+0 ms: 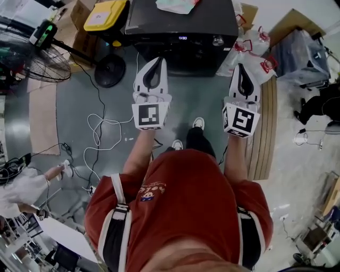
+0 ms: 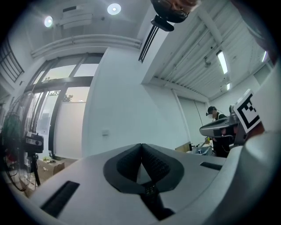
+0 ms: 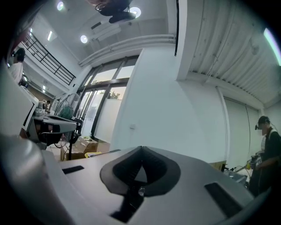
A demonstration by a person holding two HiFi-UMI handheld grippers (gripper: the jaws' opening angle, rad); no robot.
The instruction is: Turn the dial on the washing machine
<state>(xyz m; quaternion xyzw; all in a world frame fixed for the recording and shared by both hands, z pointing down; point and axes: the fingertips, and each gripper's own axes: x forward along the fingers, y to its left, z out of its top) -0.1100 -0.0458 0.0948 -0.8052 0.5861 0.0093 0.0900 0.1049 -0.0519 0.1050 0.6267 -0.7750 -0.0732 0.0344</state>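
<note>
A black washing machine [image 1: 180, 26] stands on the floor ahead of me, with a small lit display [image 1: 182, 37] and a round dial [image 1: 217, 40] on its front panel. My left gripper [image 1: 157, 59] is held just in front of the machine's front edge, left of the display, jaws shut and empty. My right gripper [image 1: 242, 66] hovers right of the machine, a little below and right of the dial, also shut and empty. Both gripper views tilt up at a white wall and ceiling. They show the shut left gripper [image 2: 141, 146] and right gripper [image 3: 141, 148], but no machine.
A standing fan [image 1: 32, 58] and cardboard boxes sit at the left, with a yellow-lidded case [image 1: 105, 14] beside the machine. White cables [image 1: 98, 127] trail over the floor. Plastic bags [image 1: 255, 48] and wooden boards [image 1: 264, 127] lie on the right. Another person's arm [image 1: 26, 183] reaches in at lower left.
</note>
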